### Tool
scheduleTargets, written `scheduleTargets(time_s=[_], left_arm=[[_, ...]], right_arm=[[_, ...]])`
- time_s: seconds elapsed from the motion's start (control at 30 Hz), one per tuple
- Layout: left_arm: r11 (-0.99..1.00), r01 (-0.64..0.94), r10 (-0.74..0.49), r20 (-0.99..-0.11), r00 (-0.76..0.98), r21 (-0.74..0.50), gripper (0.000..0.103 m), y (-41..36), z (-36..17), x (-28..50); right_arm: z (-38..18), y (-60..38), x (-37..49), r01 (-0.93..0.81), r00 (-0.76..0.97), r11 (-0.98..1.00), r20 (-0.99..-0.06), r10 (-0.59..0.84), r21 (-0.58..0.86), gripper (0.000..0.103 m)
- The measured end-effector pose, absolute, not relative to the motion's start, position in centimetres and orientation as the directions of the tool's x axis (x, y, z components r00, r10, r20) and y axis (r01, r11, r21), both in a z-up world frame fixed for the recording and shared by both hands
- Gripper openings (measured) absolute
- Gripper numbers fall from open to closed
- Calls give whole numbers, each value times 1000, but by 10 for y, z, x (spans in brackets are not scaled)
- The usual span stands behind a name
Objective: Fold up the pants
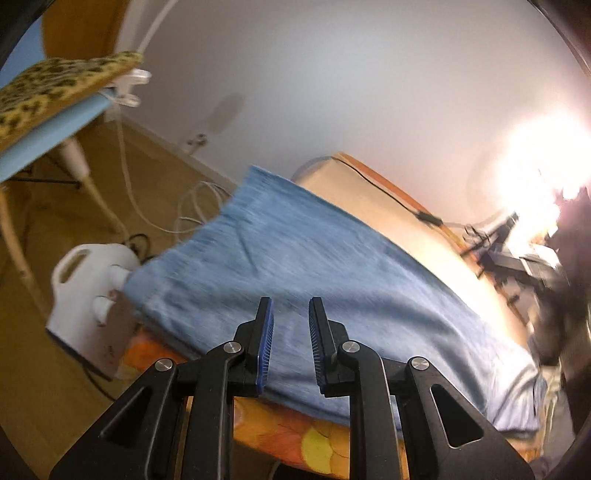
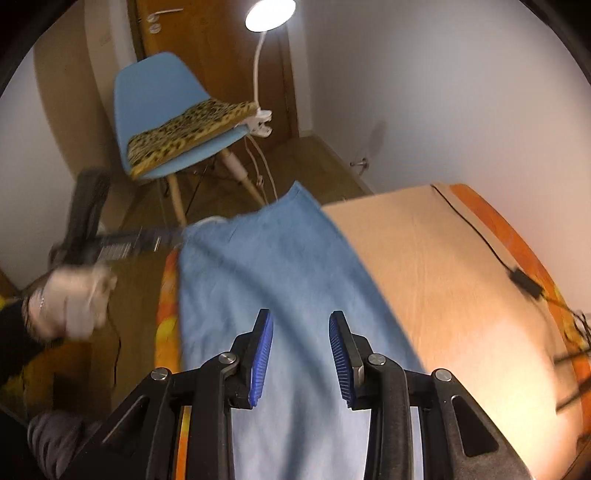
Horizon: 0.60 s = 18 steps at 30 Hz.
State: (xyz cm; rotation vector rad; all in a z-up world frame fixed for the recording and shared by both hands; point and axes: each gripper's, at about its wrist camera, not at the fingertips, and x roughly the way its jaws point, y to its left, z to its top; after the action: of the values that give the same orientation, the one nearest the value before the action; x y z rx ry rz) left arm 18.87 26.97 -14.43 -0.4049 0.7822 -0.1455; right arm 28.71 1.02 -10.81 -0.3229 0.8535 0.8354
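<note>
Light blue pants lie stretched along a table with a beige top; one end hangs past the far table edge. My left gripper is open and empty, just above the near edge of the pants. In the right wrist view the pants run away from me along the table's left side. My right gripper is open and empty above them. The left gripper and the gloved hand holding it show blurred at the left.
A blue chair with a leopard cushion and a clip-on lamp stands beyond the table. A white jug sits on the floor. A black cable and orange patterned cloth edge the table.
</note>
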Motion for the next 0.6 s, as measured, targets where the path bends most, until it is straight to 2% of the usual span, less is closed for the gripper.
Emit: scheduleTargets(time_s=[0.13, 0.33, 0.4, 0.6], left_arm=[[916, 15, -305, -673, 674, -400, 18, 263, -159, 192], [921, 30, -317, -700, 640, -389, 18, 262, -181, 194], [915, 41, -329, -685, 650, -401, 18, 264, -185, 192], [901, 60, -361, -664, 655, -431, 17, 267, -188, 191]], right_arm=[[-118, 47, 328, -753, 347, 647, -764, 545, 120, 34], [-137, 118, 390, -753, 309, 635, -760, 572, 172, 44], [-147, 143, 409, -746, 307, 642, -764, 567, 177, 47], [-183, 193, 456, -718, 245, 656, -797, 553, 234, 48]])
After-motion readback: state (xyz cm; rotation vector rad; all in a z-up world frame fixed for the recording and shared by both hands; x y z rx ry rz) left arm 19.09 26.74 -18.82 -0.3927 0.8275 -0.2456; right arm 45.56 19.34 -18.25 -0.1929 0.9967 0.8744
